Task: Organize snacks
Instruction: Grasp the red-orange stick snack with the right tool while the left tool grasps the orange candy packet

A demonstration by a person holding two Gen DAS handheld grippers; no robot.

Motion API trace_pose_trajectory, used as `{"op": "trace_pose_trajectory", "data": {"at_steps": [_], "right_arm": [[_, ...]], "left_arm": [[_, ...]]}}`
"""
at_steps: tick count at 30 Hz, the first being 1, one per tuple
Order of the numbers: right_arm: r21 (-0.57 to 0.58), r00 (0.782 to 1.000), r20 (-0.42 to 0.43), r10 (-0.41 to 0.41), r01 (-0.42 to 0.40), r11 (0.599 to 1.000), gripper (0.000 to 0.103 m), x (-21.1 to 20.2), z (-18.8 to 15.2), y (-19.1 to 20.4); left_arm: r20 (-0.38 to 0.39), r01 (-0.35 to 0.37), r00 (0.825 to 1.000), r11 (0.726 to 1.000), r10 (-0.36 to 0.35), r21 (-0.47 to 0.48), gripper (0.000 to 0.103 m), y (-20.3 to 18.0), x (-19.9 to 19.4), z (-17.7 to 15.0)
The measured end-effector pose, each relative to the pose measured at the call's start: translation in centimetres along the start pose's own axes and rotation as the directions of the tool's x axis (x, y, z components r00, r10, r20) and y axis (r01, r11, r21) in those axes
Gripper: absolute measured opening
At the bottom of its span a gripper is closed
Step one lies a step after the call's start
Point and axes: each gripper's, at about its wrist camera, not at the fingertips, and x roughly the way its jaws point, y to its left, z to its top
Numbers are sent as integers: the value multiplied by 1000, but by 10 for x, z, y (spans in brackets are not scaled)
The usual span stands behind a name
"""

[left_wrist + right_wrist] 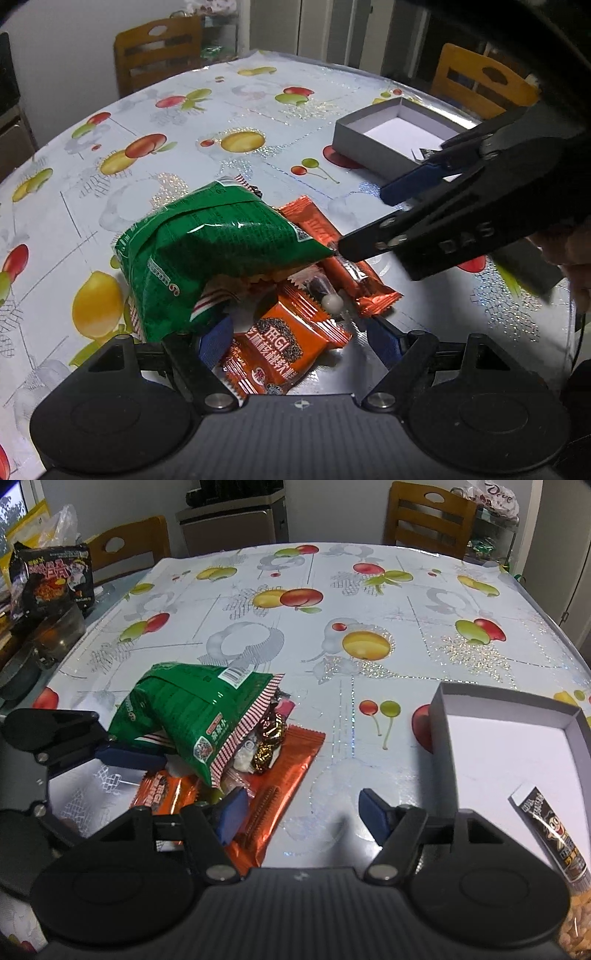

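"DAS" on right hand-held gripper (364, 221)

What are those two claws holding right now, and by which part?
Nothing is held. Both stand open: the left gripper straddles an orange packet without pinching it, the right gripper hangs over the tablecloth.
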Motion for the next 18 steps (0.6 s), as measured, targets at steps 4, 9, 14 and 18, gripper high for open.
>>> {"op": "trace_pose_trajectory", "data": {"at_steps": [4,9,14,18], "right_arm": [[-18,1000,-19,-22,21,1000,67,10,1,4],[-40,999,-33,-34,33,999,69,17,-1,6],[-45,999,-34,-28,27,999,69,19,0,5],[-52,999,-31,-27,25,998,72,21,0,5]], "left_arm": [[-2,18,1000,1000,-18,-4,79,0,-3,-3],[4,22,1000,999,-22,-26,79,0,-7,-5],[15,2,1000,1000,-2,0,77,-6,-9,-2],[0,2,1000,1000,-2,12,64,-6,-5,1]]}}
